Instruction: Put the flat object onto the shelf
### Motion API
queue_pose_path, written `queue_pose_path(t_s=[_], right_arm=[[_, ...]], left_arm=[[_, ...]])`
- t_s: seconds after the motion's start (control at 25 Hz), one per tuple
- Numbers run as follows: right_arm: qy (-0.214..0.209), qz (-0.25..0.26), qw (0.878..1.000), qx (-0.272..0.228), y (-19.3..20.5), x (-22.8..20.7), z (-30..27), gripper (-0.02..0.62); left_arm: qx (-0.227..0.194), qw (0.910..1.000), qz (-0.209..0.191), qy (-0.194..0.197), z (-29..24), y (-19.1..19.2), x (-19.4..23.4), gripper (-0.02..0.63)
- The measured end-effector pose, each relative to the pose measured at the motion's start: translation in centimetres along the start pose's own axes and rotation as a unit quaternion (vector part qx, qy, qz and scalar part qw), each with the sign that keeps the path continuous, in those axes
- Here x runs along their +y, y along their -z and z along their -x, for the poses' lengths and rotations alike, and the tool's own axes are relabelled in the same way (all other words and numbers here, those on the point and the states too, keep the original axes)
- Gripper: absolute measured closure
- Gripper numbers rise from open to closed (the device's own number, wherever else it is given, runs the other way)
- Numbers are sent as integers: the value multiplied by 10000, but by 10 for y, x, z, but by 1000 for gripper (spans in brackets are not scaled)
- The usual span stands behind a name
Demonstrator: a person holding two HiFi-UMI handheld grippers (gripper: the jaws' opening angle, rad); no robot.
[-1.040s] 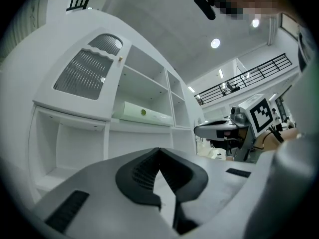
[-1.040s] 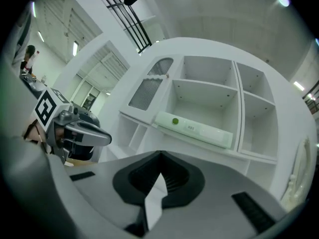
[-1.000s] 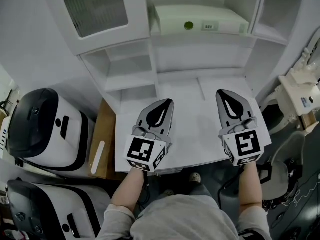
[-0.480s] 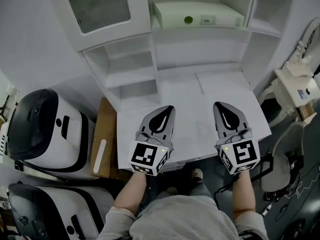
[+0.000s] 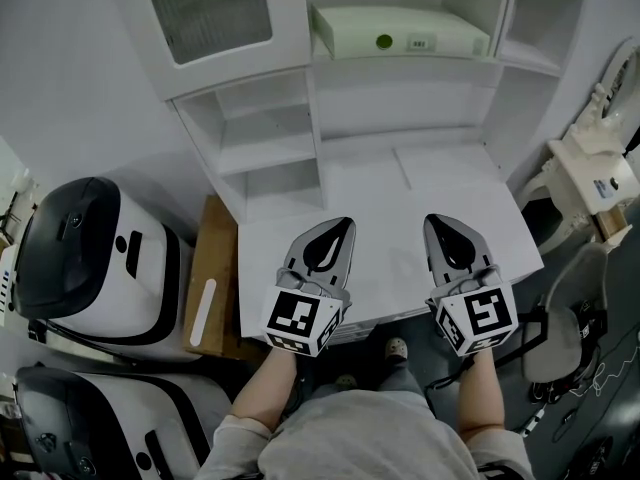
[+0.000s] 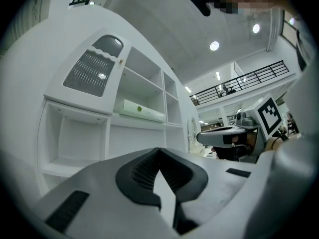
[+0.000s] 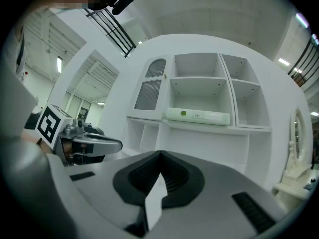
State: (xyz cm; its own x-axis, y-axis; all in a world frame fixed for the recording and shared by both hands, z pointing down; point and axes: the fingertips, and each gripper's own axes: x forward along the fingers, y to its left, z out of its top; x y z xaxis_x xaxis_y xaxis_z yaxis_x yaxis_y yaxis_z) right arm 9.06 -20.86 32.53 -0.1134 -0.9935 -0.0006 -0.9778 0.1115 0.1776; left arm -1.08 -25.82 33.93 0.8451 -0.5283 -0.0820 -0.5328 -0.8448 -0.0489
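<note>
The flat object [image 5: 400,34] is seen lying on the shelf [image 5: 350,66]; placement is judged complete. Below the shelf, the left gripper [image 5: 343,226] and right gripper [image 5: 436,222] are shown closed and empty, and are best kept clear.

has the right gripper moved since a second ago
Yes. The right gripper has drawn back toward the person, away from the shelf unit, leaving more bare desk between its tip and the unit.

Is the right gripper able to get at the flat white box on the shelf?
Probably yes. The right gripper hangs over the desk; the flat white box lies in an open-fronted shelf bay above, nothing between them. The jaws are shut and empty, so they must open first.
</note>
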Motion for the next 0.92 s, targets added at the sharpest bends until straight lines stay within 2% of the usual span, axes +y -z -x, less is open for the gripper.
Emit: queue_pose_path(t_s=[0.92], right_arm=[[44, -28, 10000, 34, -5, 19, 8, 586]], left_arm=[[-148, 9998, 96, 123, 11, -5, -2, 591]])
